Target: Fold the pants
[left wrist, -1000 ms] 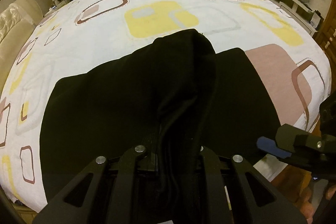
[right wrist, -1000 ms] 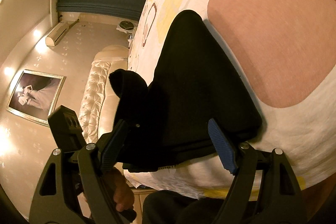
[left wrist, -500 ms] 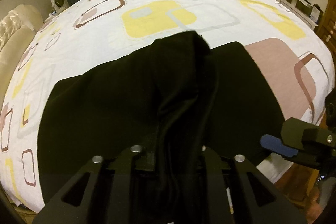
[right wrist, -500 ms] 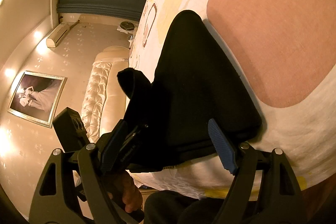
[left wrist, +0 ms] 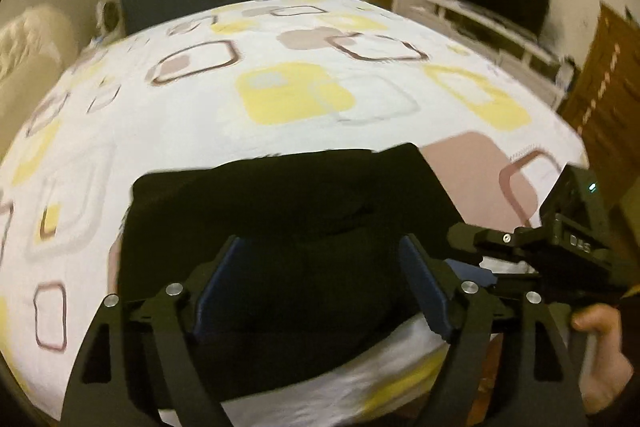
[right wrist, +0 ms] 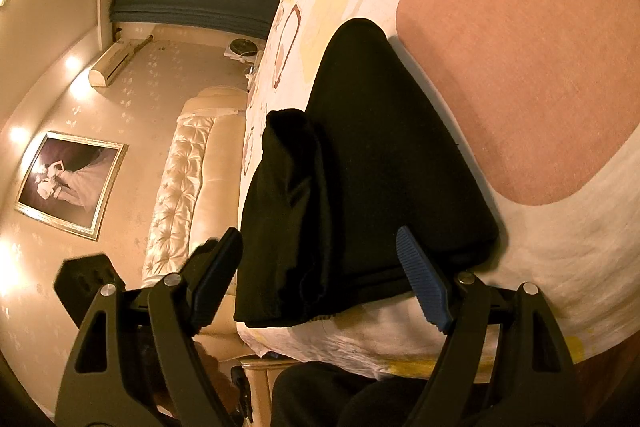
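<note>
Pants lay as a black folded bundle at the near edge of the bed, on the patterned sheet, one corner reaching a pink patch of the print. Left gripper hovered low over the near part of the bundle with its jaws spread wide and nothing between the blue pads; it held no cloth. Right gripper was likewise spread, one pad near the hem that hung at the mattress edge, the other out in the air beside the bed; it too gripped nothing. From the right wrist view the top layer stood bunched and partly raised, not flat on the layer below. Judgement: the fold was laid but not dressed. To do this step well, I would press that raised flap down and smooth outward from the crease, keeping the pads flat so they do not drag the lower layer. Risk noted: the bundle sat close to the edge, and a pull toward the holder could slide it off. Left view was blurred, so fine creases could not be read.
</note>
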Demonstrator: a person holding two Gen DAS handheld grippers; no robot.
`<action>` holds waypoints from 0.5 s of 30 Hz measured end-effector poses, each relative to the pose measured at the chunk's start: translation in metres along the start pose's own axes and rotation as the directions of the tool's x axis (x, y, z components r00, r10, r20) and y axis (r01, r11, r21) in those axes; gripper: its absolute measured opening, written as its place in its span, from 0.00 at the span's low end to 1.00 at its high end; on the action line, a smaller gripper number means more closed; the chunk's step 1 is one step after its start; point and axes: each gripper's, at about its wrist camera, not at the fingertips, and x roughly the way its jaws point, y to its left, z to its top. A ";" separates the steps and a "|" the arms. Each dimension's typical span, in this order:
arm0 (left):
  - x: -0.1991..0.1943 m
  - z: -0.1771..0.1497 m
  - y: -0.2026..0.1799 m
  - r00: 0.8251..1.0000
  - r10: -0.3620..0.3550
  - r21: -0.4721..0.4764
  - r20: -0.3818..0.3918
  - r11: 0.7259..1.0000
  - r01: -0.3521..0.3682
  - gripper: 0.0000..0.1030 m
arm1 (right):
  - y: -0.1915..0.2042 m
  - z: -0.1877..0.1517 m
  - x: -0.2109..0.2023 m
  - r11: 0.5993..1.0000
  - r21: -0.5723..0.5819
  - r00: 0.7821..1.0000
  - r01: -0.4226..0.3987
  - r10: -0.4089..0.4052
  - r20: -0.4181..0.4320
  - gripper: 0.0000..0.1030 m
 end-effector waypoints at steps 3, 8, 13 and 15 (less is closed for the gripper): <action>-0.011 -0.010 0.042 1.000 -0.008 -0.115 -0.009 0.993 0.007 0.80 | 0.000 0.001 0.000 1.000 -0.002 1.000 -0.001 0.001 -0.001 0.77; -0.032 -0.049 0.123 0.999 0.043 -0.274 -0.003 0.961 -0.042 0.81 | 0.004 0.000 0.000 1.000 -0.019 1.000 0.014 -0.014 -0.004 0.77; -0.026 -0.080 0.181 0.999 0.032 -0.376 -0.041 0.925 -0.045 0.83 | 0.016 0.002 -0.001 0.997 -0.049 0.998 0.065 -0.066 -0.021 0.77; -0.019 -0.082 0.195 0.997 -0.014 -0.422 -0.075 0.906 -0.019 0.83 | 0.031 0.003 -0.004 0.990 -0.084 0.994 0.112 -0.113 -0.012 0.77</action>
